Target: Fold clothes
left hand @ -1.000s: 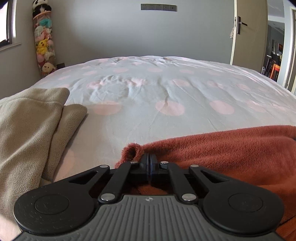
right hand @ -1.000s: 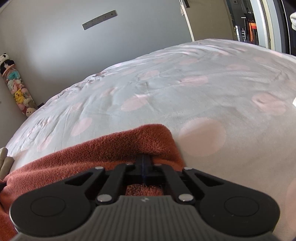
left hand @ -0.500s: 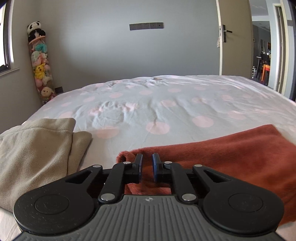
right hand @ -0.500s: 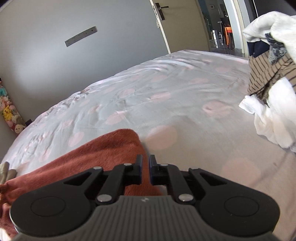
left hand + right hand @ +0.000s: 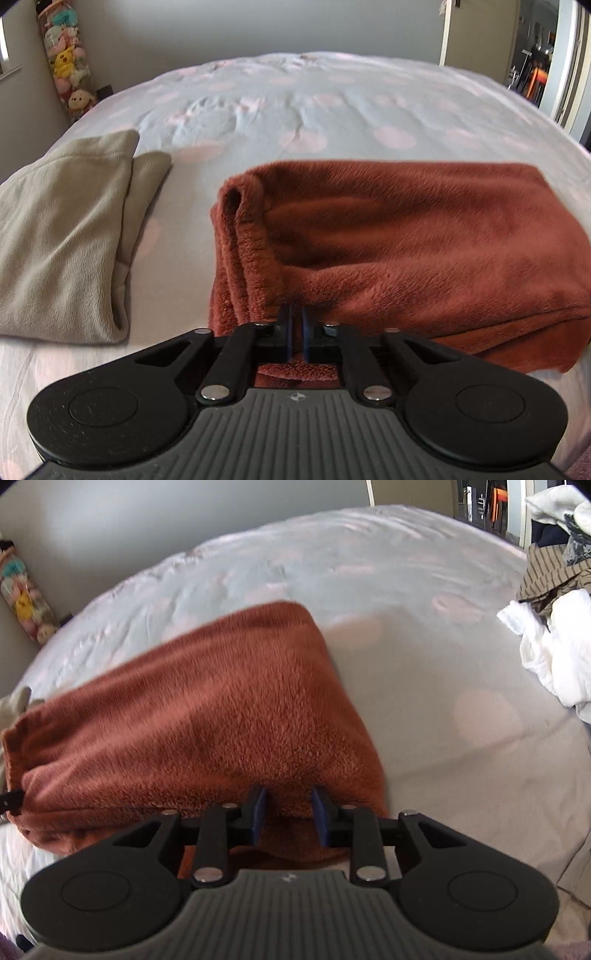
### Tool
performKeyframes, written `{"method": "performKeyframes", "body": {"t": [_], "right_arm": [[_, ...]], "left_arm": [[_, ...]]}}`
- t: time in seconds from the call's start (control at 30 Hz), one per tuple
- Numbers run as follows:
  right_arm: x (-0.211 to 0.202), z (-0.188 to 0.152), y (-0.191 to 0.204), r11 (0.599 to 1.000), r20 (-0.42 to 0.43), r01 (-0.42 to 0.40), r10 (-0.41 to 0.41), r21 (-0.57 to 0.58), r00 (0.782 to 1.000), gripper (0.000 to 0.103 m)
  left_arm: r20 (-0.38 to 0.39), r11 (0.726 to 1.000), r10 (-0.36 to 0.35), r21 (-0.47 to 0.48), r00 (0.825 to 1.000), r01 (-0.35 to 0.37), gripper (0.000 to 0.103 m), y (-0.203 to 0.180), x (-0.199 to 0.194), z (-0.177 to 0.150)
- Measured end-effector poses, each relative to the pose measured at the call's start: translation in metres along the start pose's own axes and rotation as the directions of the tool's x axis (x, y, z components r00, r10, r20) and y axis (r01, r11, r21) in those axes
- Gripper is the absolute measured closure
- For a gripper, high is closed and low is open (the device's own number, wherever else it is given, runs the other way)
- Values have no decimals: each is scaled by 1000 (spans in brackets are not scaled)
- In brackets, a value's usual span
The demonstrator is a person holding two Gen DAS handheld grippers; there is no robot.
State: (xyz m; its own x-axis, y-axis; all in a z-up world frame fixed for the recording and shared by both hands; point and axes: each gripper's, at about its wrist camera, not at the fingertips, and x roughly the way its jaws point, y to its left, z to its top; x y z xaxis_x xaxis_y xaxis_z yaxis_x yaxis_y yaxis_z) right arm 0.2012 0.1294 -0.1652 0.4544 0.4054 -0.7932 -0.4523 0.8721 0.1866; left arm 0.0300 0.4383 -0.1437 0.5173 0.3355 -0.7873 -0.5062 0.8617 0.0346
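Observation:
A rust-red fleece garment [image 5: 406, 240] lies folded on the bed, its rolled edge at the left; it also shows in the right wrist view [image 5: 207, 723]. My left gripper [image 5: 295, 332] sits at its near left edge, its jaws only slightly apart with nothing between them. My right gripper [image 5: 289, 814] is open and empty at the garment's near right corner, just above the fabric. A folded beige garment [image 5: 62, 236] lies to the left of the red one.
The bed has a pale sheet with pink dots [image 5: 303, 110]. A pile of unfolded clothes [image 5: 554, 627] lies at the right side. A column of plush toys [image 5: 68, 62] stands by the far left wall. A door [image 5: 476, 33] is at the far right.
Both grippers have let go of the red garment and drawn back and up. The garment now lies folded on the bed. The right jaws have opened wider.

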Motion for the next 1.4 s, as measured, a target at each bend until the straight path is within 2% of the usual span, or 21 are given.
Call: {"method": "performKeyframes", "body": {"t": [0.13,0.33,0.4,0.47,0.53,0.57,0.6,0.67,0.73,0.83,0.93,1.03,1.17,1.2,1.27,1.4], "right_arm": [[14,-5,1,999,-102,23,-26,-25,994,74],[2,-10,-6,1000,-116,13,-12,8,993,74],[-8,-13,-8,1000,-121,6,-4,15,993,68],[-23,-16,-9,999,-81,-36,38,24,996,67],[-38,-18,-10,995,-19,-91,92,36,996,59],[-42,-16,-14,992,18,-115,114,55,993,52],[-47,-15,-17,988,55,-139,136,72,989,43],[-56,-12,-23,976,131,-190,176,104,976,32],[-62,-7,-30,965,193,-228,201,131,960,31],[-51,11,-42,963,204,-208,172,170,964,30],[-34,32,-52,969,203,-168,130,179,971,25],[-5,49,-65,968,190,-146,106,206,976,25],[22,50,-82,958,193,-125,75,260,978,28],[27,49,-83,957,187,-128,80,262,979,35],[34,50,-84,954,188,-147,100,260,977,42],[45,52,-88,942,200,-202,151,267,968,44]], "left_arm": [[-49,1000,11,-25,999,-12,103,7,6,-4],[-43,999,35,-1,998,-35,103,4,-3,-7],[-26,999,34,-20,999,-35,103,7,-10,-6],[13,998,49,-44,999,-49,103,10,-19,-4],[63,996,72,-58,995,-69,92,11,-28,-2],[78,997,52,-54,996,-48,88,8,-30,-1],[94,998,31,-49,995,-26,88,6,-32,1],[125,999,-11,-38,992,16,88,1,-36,4],[155,998,-53,-26,986,57,88,-4,-39,8],[200,993,-116,-5,973,119,88,-11,-45,13],[174,981,-196,50,965,190,88,-34,-35,20],[148,972,-227,94,963,214,88,-60,-20,31],[94,969,-231,107,968,221,88,-91,7,52],[80,969,-231,110,970,221,88,-99,15,58],[60,969,-227,116,972,219,88,-115,29,69],[43,967,-217,143,975,209,88,-138,58,87]]}}
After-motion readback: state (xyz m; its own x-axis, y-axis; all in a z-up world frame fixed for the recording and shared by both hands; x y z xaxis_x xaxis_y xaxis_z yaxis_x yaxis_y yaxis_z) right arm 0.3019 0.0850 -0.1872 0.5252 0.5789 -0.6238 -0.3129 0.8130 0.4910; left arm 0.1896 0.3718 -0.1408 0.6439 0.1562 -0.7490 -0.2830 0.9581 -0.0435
